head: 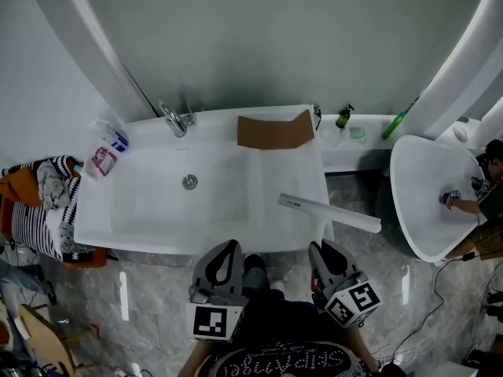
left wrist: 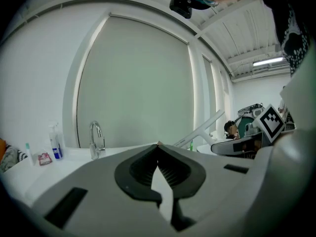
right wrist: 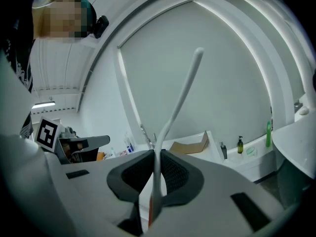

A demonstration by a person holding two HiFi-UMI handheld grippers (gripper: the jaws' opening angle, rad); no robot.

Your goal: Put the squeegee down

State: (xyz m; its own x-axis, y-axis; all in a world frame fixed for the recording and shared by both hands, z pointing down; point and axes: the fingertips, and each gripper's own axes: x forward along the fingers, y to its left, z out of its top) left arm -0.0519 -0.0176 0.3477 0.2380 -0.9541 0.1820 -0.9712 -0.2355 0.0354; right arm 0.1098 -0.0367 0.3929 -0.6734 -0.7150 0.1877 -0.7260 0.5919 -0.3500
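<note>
- Right claw [right wrist: 155,154] — clamped shut on the thin white handle of the squeegee [head: 330,213]. Its blade bar sits over the front right corner of the sink [head: 141,218].
- Left claw [left wrist: 158,146] — closed on nothing.
- Hazard: the bar overhangs the sink's right edge, so released here it would likely tip onto the floor.
- Hazard: a careless swing of the long bar could knock the cardboard sheet [head: 275,130].

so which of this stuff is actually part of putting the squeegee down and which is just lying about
In the job: squeegee, right gripper (jaws shut on its handle), sink top, a likely landing spot.

Lying about: faucet, cardboard piece, pump bottle, green bottle, spray bottle, left gripper (jaws shut, empty).
</note>
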